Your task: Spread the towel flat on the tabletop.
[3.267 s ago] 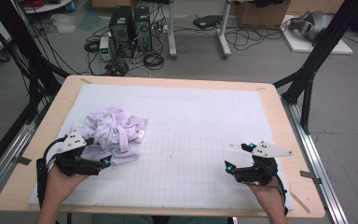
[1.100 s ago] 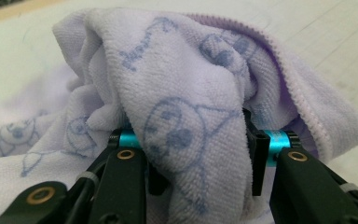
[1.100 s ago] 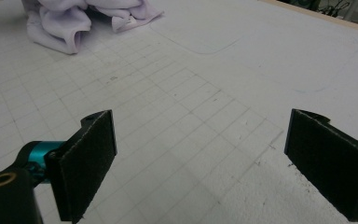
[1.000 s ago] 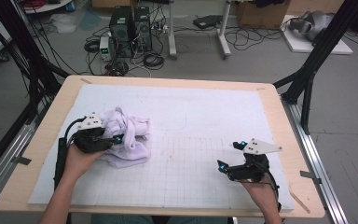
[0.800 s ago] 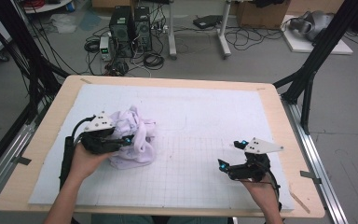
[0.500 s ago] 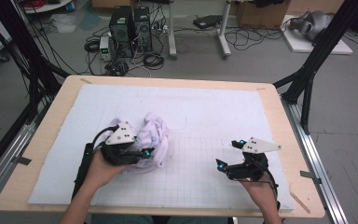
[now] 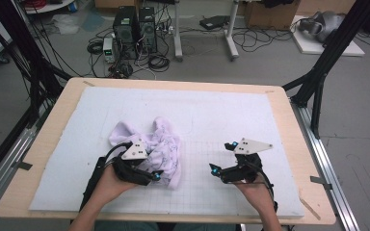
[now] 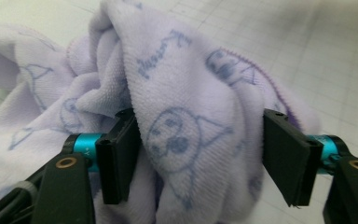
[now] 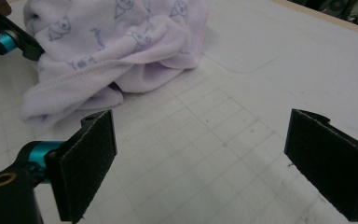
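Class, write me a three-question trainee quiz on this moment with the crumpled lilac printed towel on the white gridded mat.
1. True or false: the left gripper stands open, its jaws having just been opening, with the crumpled lilac printed towel between them.
2. What is between the right gripper's jaws? A) towel B) nothing C) cable
3. What does the towel lie on?

Key: 1 true. 2 B; it is open above the white gridded mat. 3 The mat, on the pale wooden table.
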